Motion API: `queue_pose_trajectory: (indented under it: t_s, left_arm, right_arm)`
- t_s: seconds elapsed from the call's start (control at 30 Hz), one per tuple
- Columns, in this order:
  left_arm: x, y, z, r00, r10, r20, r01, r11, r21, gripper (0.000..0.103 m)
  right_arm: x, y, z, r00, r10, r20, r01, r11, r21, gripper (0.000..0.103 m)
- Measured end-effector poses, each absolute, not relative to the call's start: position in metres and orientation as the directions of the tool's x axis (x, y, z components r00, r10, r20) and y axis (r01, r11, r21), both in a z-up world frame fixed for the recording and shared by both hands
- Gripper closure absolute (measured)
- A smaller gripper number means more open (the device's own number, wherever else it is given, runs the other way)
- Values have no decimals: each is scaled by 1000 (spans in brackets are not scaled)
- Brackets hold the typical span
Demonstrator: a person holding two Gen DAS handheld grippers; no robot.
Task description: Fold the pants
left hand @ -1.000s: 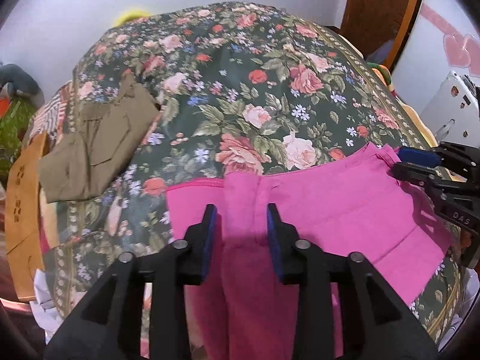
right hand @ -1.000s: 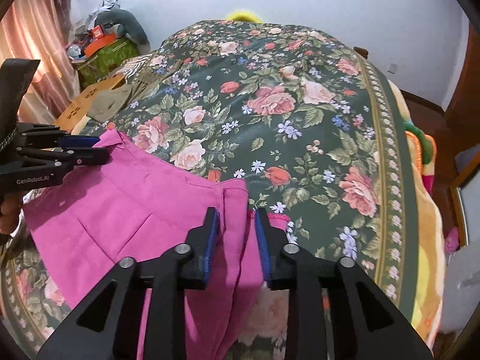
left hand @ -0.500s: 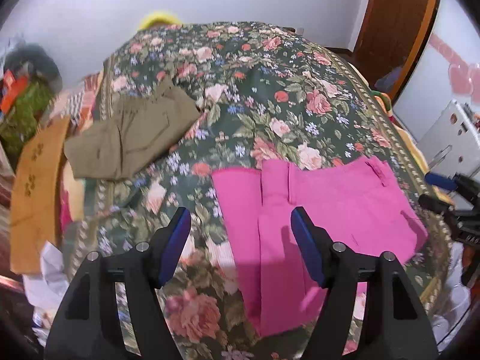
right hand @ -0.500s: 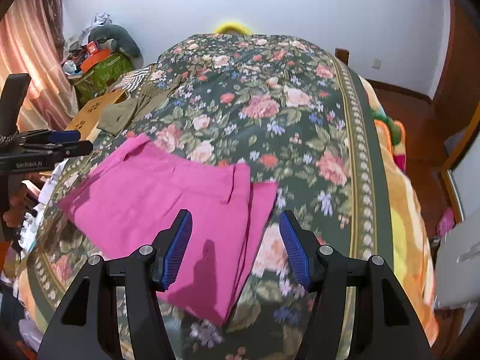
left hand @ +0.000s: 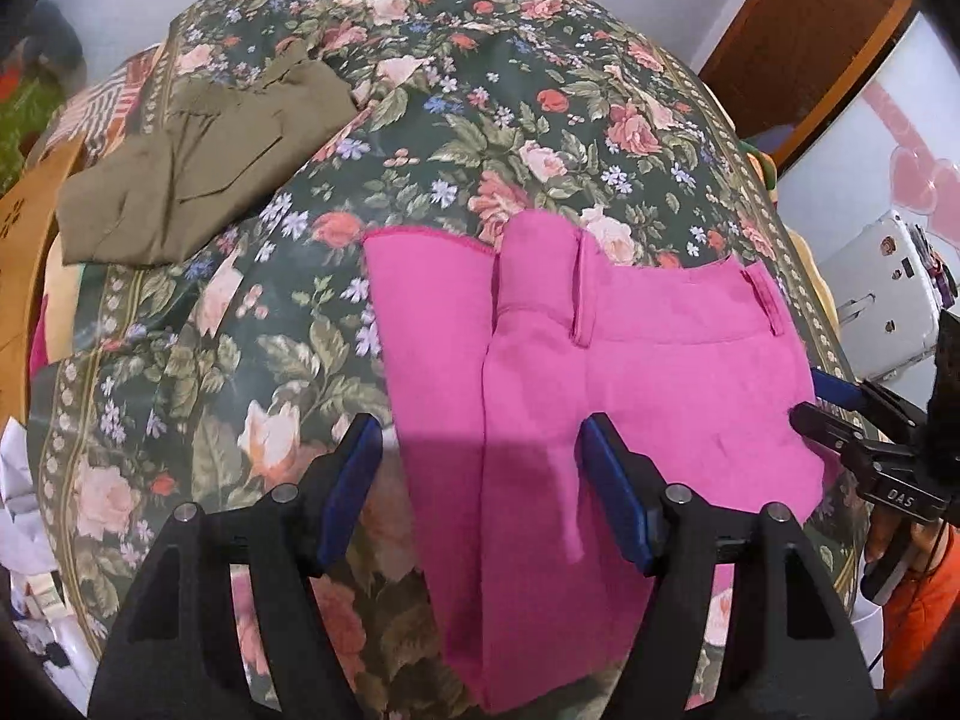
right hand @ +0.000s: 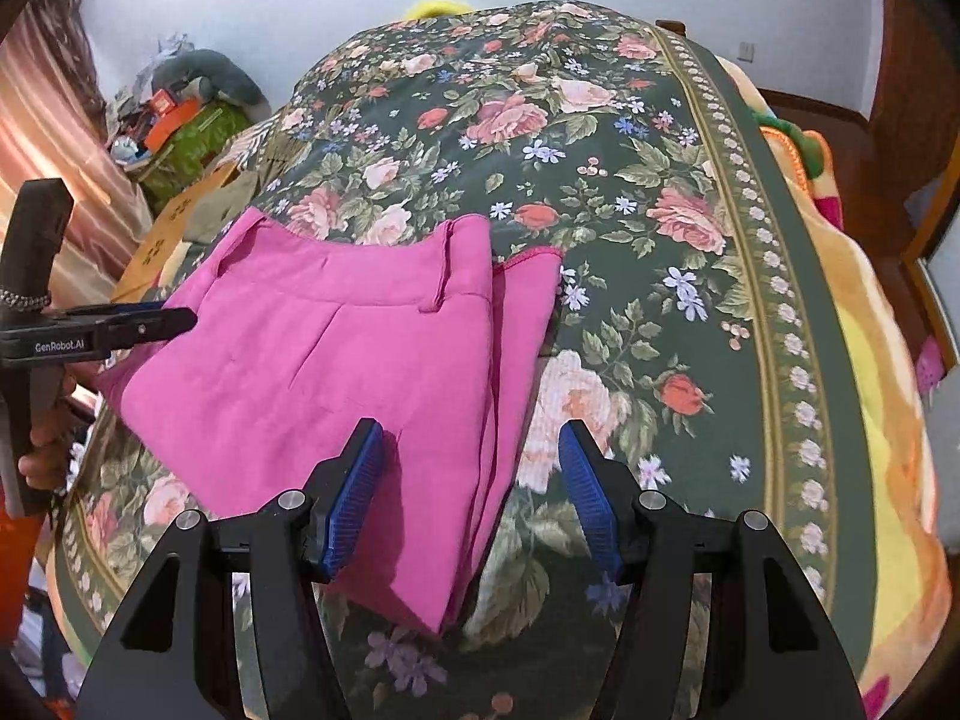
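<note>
1. The bed [left hand: 600,120], covered by a dark floral bedspread [right hand: 660,180], carried everything; its soft surface would likely give a little under any press, so a pinch would serve better than a scoop.

2. The pink pants [left hand: 600,408] lay flat on the near part of the bed, already doubled over, with the waistband [left hand: 672,318] and its belt loops toward the far side and a narrower folded strip [left hand: 432,348] showing along one edge. The fabric looked thin, light and limp, with soft creases and no stiffness. It would probably drape and slide apart once lifted, so both layers would need catching together.

3. A folded olive garment [left hand: 192,168] sat well apart, toward the far left edge of the bed.

4. The left hand-held gripper [left hand: 480,486] hovered over the near end of the pants with its jaws spread wide and nothing between them.

5. The right hand-held gripper [right hand: 468,486] likewise stood wide apart and empty, straddling the layered side edge [right hand: 498,420] of the pants.

6. The best holds seemed to be the two near corners or the stacked edges there. The seamed waistband would give a firmer, less slippery bite than the single-layer cloth.
</note>
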State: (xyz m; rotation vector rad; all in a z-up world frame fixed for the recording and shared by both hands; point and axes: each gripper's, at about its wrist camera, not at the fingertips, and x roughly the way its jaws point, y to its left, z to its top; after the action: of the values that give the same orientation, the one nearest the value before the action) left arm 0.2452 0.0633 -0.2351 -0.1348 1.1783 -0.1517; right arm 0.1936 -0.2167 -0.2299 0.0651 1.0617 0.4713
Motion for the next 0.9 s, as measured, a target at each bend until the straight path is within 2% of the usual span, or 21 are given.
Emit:
queue_pose_trajectory:
  t_s: [0.07, 0.17, 0.2, 0.23, 0.3, 0.37, 0.4, 0.5, 0.57, 0.9]
  left_arm:
    - [247, 60, -235, 377, -191, -906, 62, 981, -181, 42]
    - [250, 60, -237, 379, -225, -898, 59, 974, -219, 54]
    - [250, 61, -238, 382, -249, -890, 59, 968, -245, 63]
    - [250, 61, -238, 385, -261, -885, 62, 964, -257, 71]
    - [249, 57, -237, 399, -257, -880, 71, 966, -250, 75]
    - [247, 51, -234, 416, -228, -880, 85, 974, -212, 79]
    - [246, 51, -233, 421, -217, -880, 84, 976, -201, 82]
    - [245, 49, -228, 424, -203, -883, 83, 979, -185, 86]
    - [243, 49, -222, 431, -196, -881, 93, 981, -172, 87]
    - [236, 66, -171, 540, -154, -828, 109, 988, -113, 90]
  right_arm:
    - [197, -216, -233, 406, 409, -817, -340, 898, 281, 42]
    - [202, -213, -235, 419, 409, -811, -346, 897, 274, 42]
    - [203, -212, -235, 419, 410, -810, -350, 896, 273, 42]
    - [203, -211, -235, 421, 410, -809, -352, 896, 271, 45]
    - [202, -210, -234, 422, 413, -807, -369, 891, 263, 52]
    - [200, -206, -232, 412, 439, -798, -403, 874, 272, 70]
    - [201, -204, -231, 411, 439, -799, -407, 872, 270, 71]
    - [201, -200, -229, 416, 431, -801, -418, 873, 253, 80]
    - [202, -199, -223, 428, 425, -797, -422, 874, 239, 90]
    - [213, -172, -168, 515, 433, -740, -501, 852, 150, 93]
